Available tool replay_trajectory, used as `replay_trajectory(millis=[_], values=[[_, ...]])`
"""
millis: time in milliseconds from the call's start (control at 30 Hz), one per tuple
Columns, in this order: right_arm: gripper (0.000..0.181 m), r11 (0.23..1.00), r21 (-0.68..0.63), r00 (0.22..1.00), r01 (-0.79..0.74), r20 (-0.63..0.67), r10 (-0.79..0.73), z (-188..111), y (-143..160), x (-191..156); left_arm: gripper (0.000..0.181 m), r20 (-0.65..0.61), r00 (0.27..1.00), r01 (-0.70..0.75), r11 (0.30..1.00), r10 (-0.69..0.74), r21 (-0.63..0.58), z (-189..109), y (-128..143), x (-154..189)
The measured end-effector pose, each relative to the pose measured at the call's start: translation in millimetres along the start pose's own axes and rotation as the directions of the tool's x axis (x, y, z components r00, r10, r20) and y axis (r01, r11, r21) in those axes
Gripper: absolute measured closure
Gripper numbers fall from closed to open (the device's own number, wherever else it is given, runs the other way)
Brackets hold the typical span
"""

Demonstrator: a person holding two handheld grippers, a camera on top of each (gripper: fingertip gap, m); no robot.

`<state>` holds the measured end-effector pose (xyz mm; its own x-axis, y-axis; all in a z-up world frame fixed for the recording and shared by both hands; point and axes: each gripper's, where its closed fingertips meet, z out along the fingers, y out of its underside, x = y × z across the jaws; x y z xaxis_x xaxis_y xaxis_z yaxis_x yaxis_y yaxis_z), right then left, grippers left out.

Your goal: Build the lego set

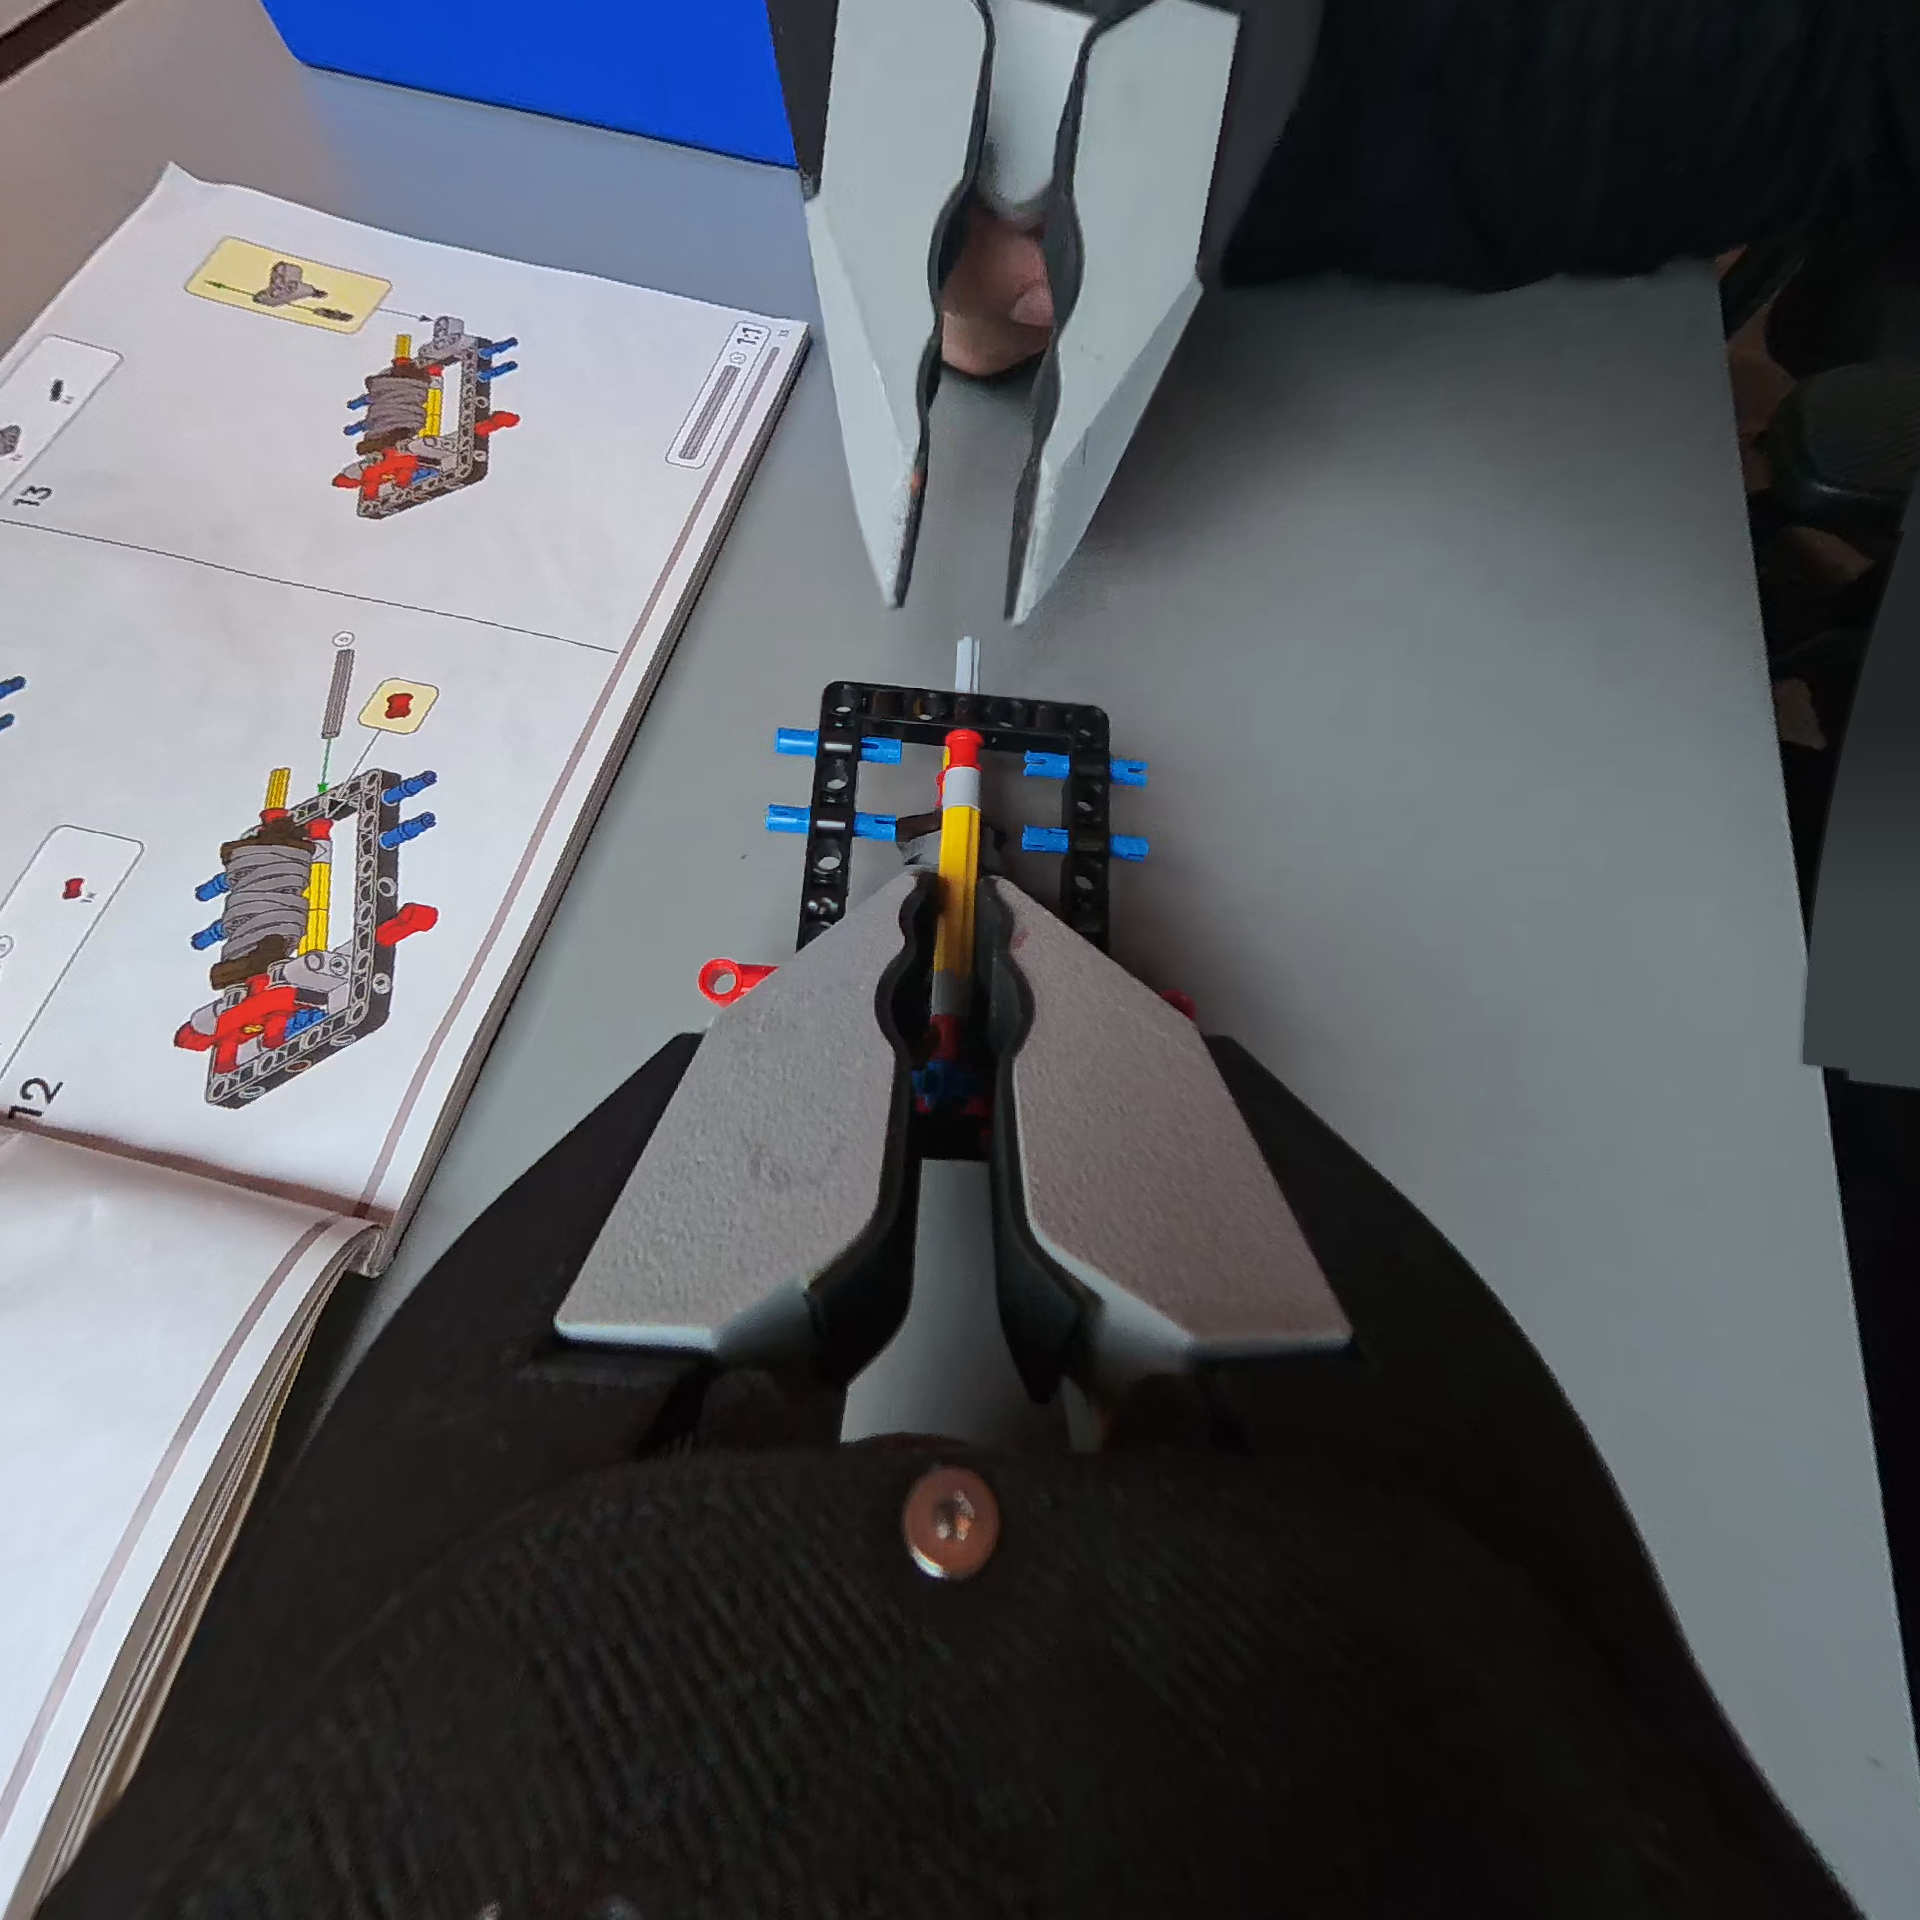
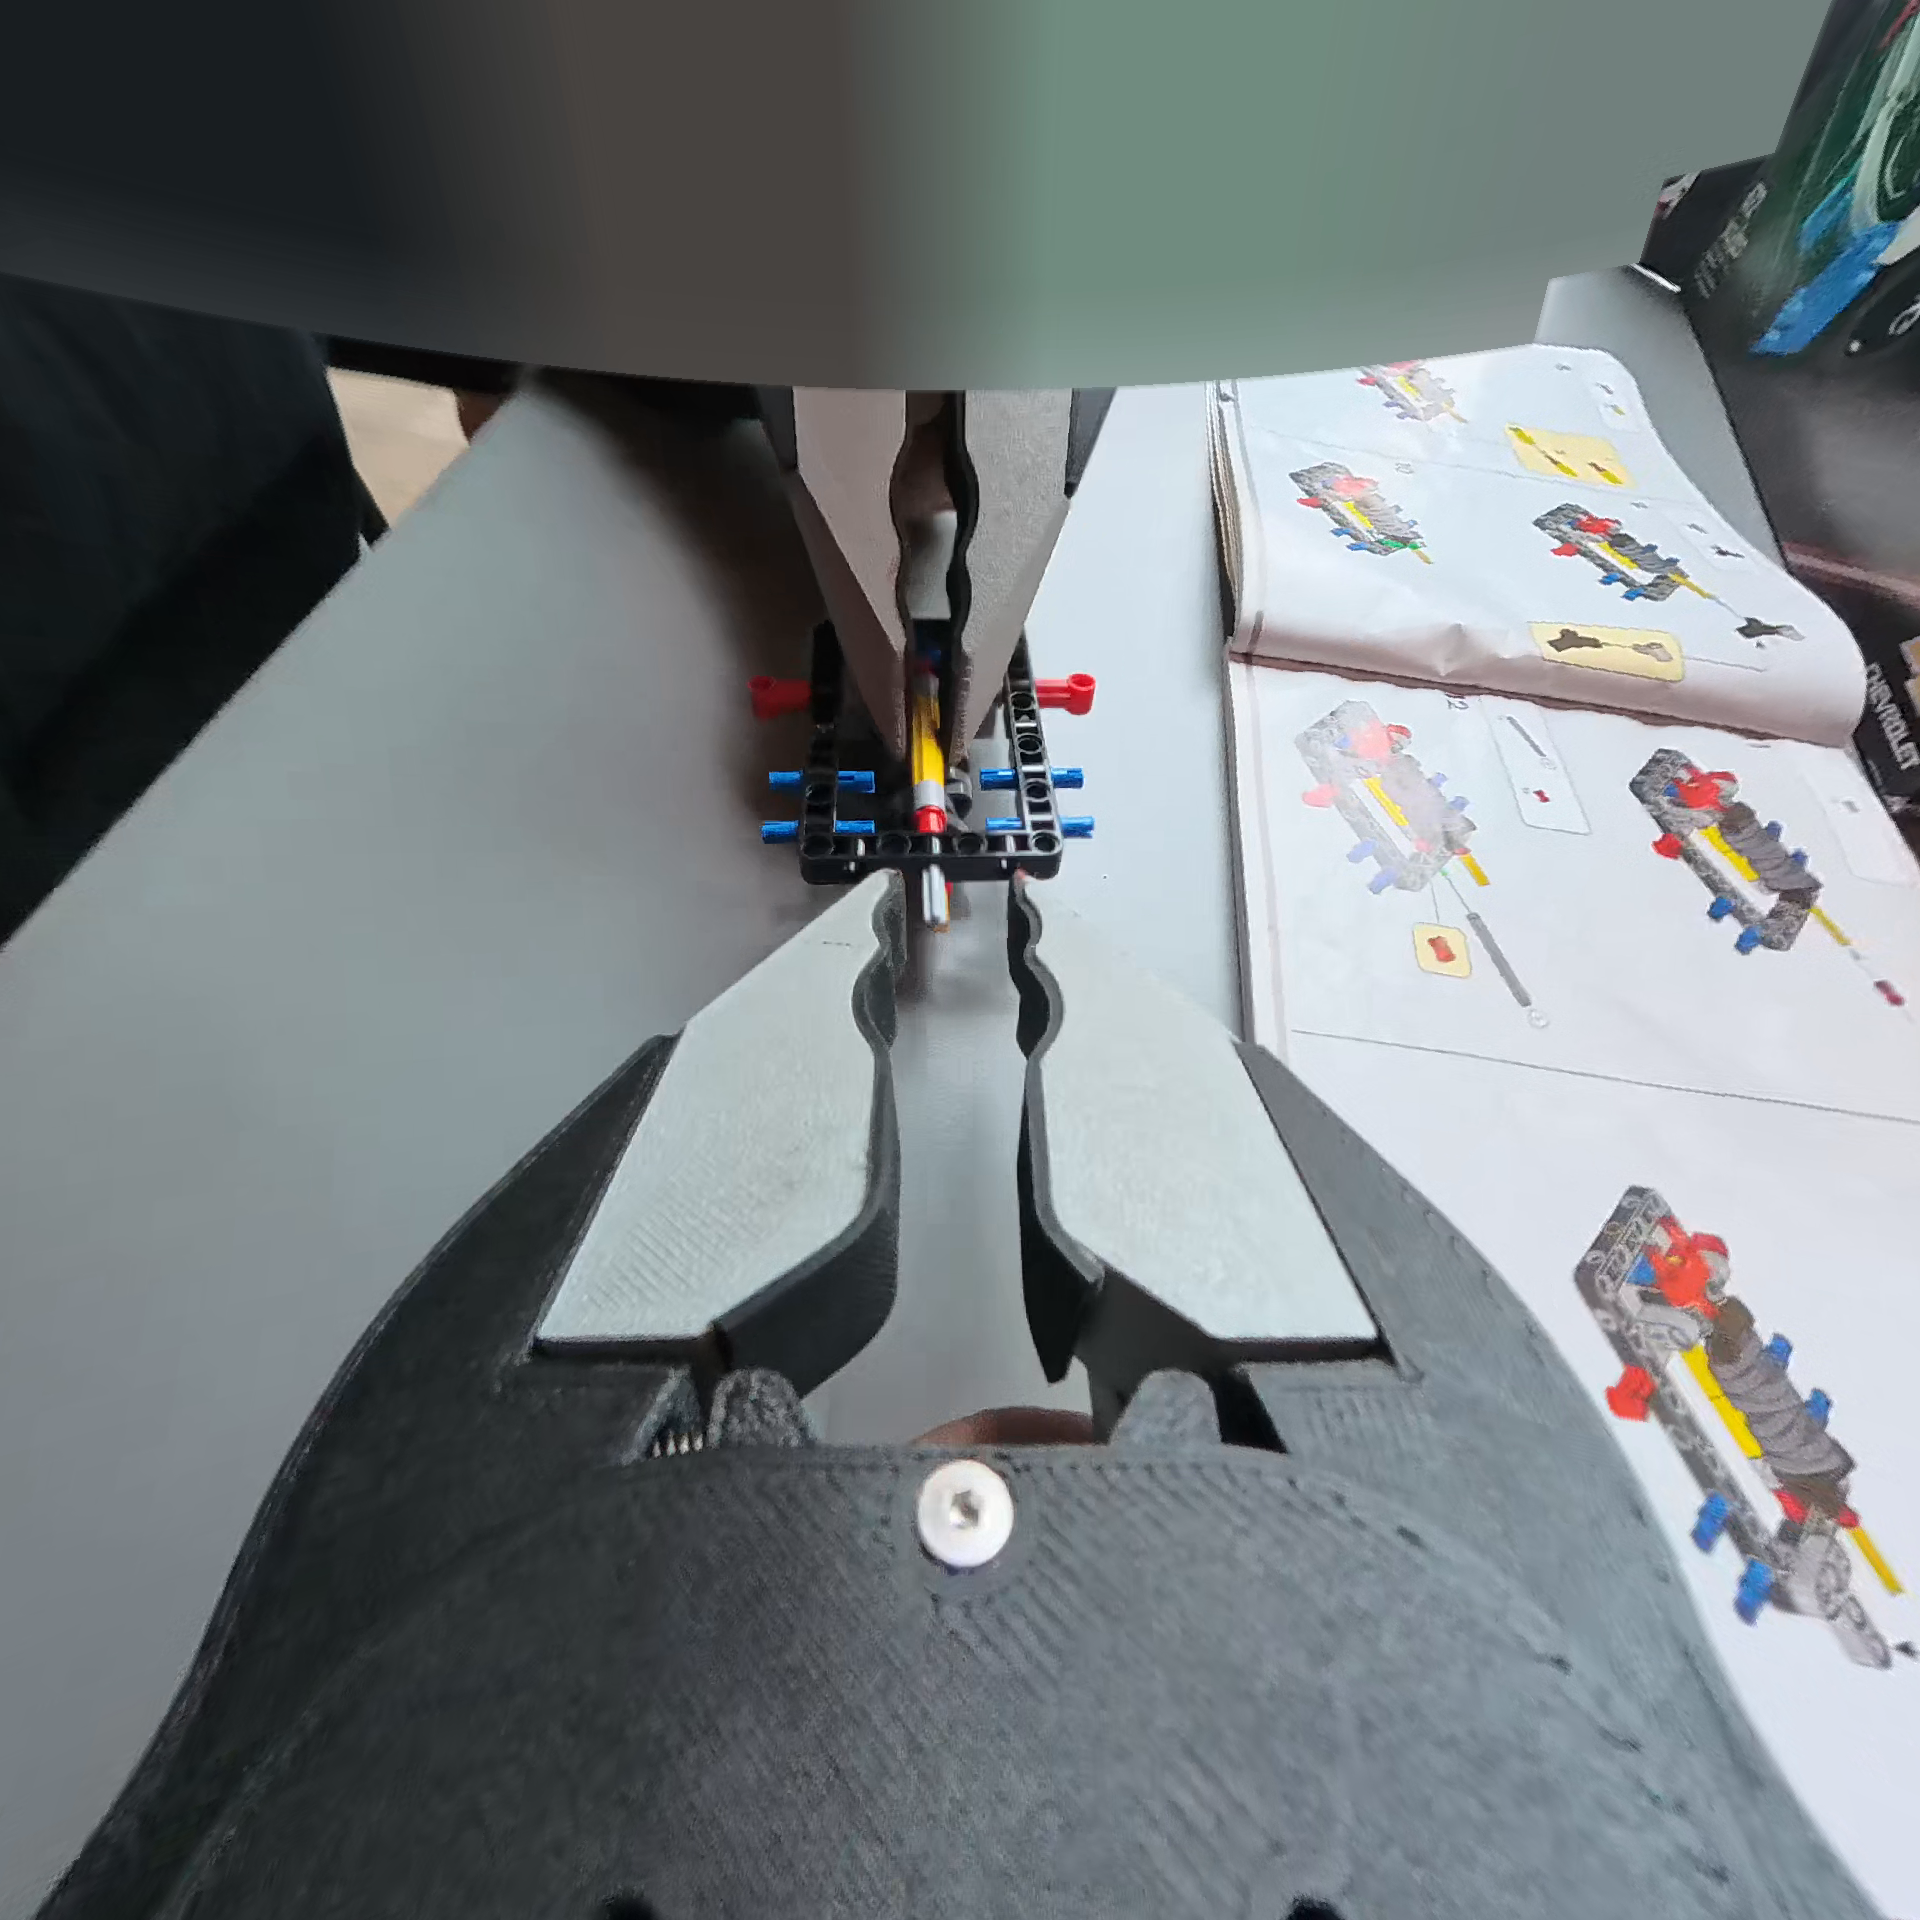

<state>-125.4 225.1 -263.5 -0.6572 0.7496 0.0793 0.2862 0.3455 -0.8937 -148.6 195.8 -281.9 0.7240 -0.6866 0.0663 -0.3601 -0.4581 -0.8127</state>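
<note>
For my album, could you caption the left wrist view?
Left fingers pinch the yellow axle in a black frame; right fingers open beyond, manual alongside.

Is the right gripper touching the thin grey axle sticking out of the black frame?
Apart. The left wrist view shows bare table between the right gripper and the thin grey axle; its jaws stand open.

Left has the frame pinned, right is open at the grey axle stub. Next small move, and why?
Probably ease the right gripper forward and close on the grey axle, then push it in. Its tips are open either side of the stub, which pokes out past the black frame. The left gripper is clamped on the yellow shaft, steadying the build.
</note>
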Motion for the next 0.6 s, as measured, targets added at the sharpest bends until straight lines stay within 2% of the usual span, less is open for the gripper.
replay_trajectory(millis=[100, 200, 300, 467, 533, 600], values=[[0.164, 0.999, 0.006, 0.999, -0.039, 0.020, 0.039, -1.9, 0.0, 0.1, 0.176, -0.008, 1.000, 0.009, 1.000, -0.009, 0.007, 0.4, -0.5, 0.1], [0.165, 0.998, -0.053, 0.999, -0.037, 0.037, 0.039, 4.2, 7.0, -2.2, 0.176, -0.006, 1.000, 0.009, 1.000, -0.009, 0.008, 0.5, -0.6, -0.3], [0.181, 0.997, -0.070, 0.999, -0.027, 0.035, 0.030, 7.4, 8.4, -1.9, 0.176, 0.000, 1.000, 0.008, 1.000, -0.008, 0.009, 0.9, -0.8, -0.9], [0.180, 0.996, -0.076, 0.998, -0.038, 0.043, 0.041, 8.5, 8.9, -1.1, 0.176, 0.001, 1.000, 0.018, 1.000, -0.018, 0.011, 1.0, -1.1, -2.2], [0.172, 0.996, -0.072, 0.998, -0.048, 0.045, 0.051, 8.2, 8.4, -0.4, 0.169, 0.009, 1.000, 0.023, 1.000, -0.023, -0.003, 2.3, 0.5, -3.5], [0.173, 0.995, -0.086, 0.997, -0.056, 0.054, 0.061, 9.4, 10.1, -0.8, 0.172, 0.001, 1.000, 0.017, 1.000, -0.017, -0.004, 2.6, 0.6, -2.0]])
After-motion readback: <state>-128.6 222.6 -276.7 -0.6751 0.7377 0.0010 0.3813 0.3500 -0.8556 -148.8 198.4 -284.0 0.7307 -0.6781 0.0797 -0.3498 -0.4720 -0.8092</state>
